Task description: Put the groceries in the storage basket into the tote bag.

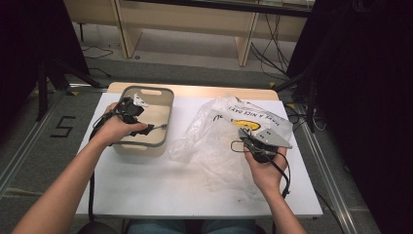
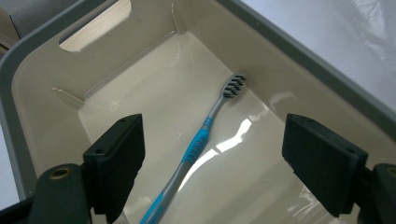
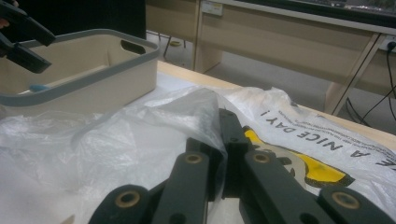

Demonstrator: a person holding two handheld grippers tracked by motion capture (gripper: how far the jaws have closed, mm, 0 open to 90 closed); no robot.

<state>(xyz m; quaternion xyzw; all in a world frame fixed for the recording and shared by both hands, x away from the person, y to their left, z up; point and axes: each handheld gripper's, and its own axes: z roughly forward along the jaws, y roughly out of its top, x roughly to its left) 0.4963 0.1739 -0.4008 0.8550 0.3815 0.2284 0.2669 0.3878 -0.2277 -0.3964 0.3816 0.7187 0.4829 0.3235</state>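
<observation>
A toothbrush (image 2: 201,144) lies flat on the bottom of a beige bin (image 1: 163,105) with a grey rim, which stands on the far left part of the white table (image 1: 160,190). In the left gripper view its long axis runs on a slant: the bristle head points up and to the right, toward the far wall of the bin, and the grey and blue handle runs down toward the lower left, between the jaws. The bristles face up and to the side, and the head stops just short of the bin's side wall.

The left gripper (image 2: 212,163) hangs over the bin with its jaws spread wide, one on each side of the handle and well clear of it; it grips nothing. In the high view this gripper (image 1: 130,109) sits above the bin's near left corner.

The right gripper (image 3: 224,154) rests on the right part of the table with its jaws clamped together on a fold of a clear plastic bag (image 3: 116,140). The bag carries a yellow smiley print and lies crumpled just beside the bin. In the high view the right hand (image 1: 265,170) holds its gripper low over the bag.
</observation>
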